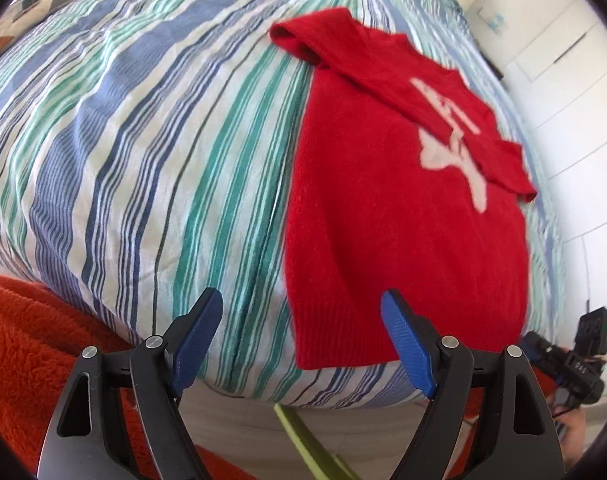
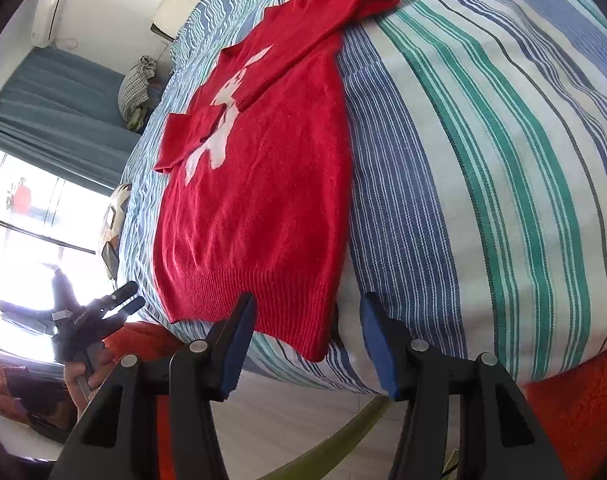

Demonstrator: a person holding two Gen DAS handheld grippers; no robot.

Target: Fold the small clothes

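A small red knit sweater [image 1: 399, 216] with a white figure on its front lies flat on the striped bedspread [image 1: 143, 140], both sleeves folded across the chest. My left gripper [image 1: 301, 304] is open and empty, just before the sweater's ribbed hem at its left corner. My right gripper [image 2: 307, 308] is open and empty, at the hem's right corner of the sweater [image 2: 255, 208]. Each gripper shows in the other's view: the right one [image 1: 575, 352] low at the right, the left one [image 2: 103, 312] low at the left.
The striped bedspread [image 2: 483, 160] covers a bed with its near edge just under both grippers. An orange fluffy blanket [image 1: 31, 352] lies below the bed edge. A soccer-ball cushion [image 1: 43, 4] sits at the far corner. A window and blue curtain [image 2: 55, 120] are to the left.
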